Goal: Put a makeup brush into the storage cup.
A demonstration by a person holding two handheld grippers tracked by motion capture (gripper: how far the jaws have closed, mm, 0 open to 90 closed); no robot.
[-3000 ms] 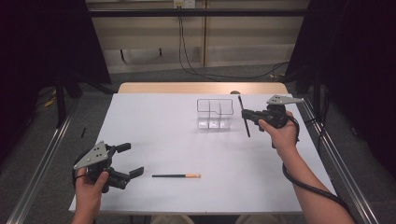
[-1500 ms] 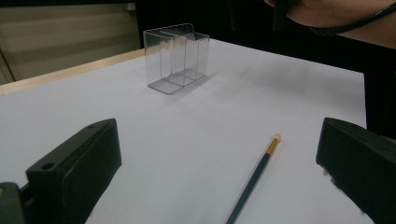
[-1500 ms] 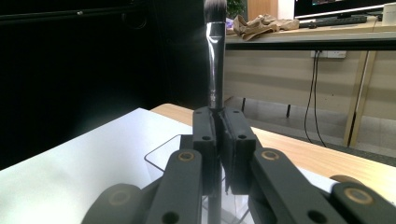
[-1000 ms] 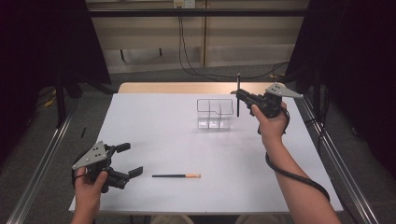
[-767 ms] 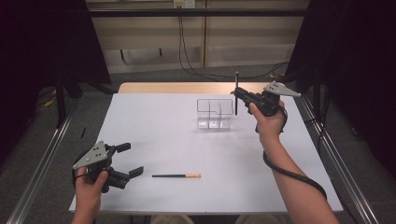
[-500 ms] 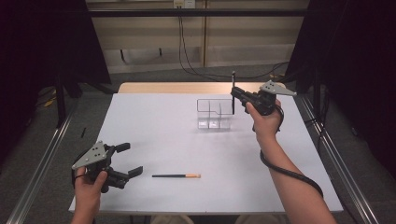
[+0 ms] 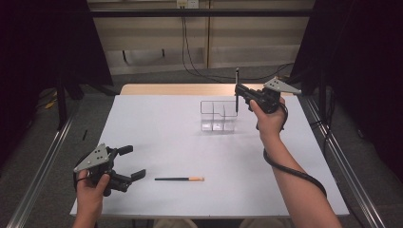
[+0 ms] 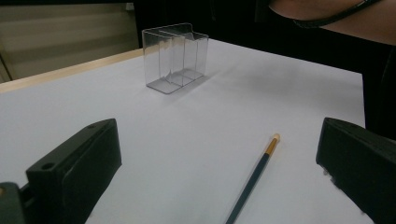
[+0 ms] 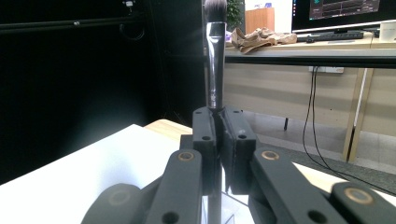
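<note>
A clear divided box (image 7: 217, 115) stands on the white table (image 7: 166, 128) toward the far middle. My right gripper (image 7: 237, 93) is shut on a thin dark brush (image 7: 236, 81), held upright just above the box's right end. In the right gripper view the jaws pinch the handle, and the silver ferrule and dark bristles of the brush (image 9: 215, 51) rise above my right gripper (image 9: 218, 122). My left gripper (image 7: 133, 162) stands open at the near left. A dark pencil with an orange end (image 7: 179, 179) lies to its right. The pencil (image 8: 254, 179) lies ahead of the open left gripper (image 8: 219, 144), with the box (image 8: 175, 57) beyond.
A wooden strip (image 7: 176, 89) runs along the table's far edge and metal rails (image 7: 342, 161) flank both sides. Cables (image 7: 199, 71) lie on the floor beyond. The right forearm (image 7: 294, 185) crosses the near right of the table, trailing a black cable.
My right hand has moved left and slightly farther away with the brush, which turned from tilted to upright and now stands over the box's right end. The left gripper and pencil stayed put.
</note>
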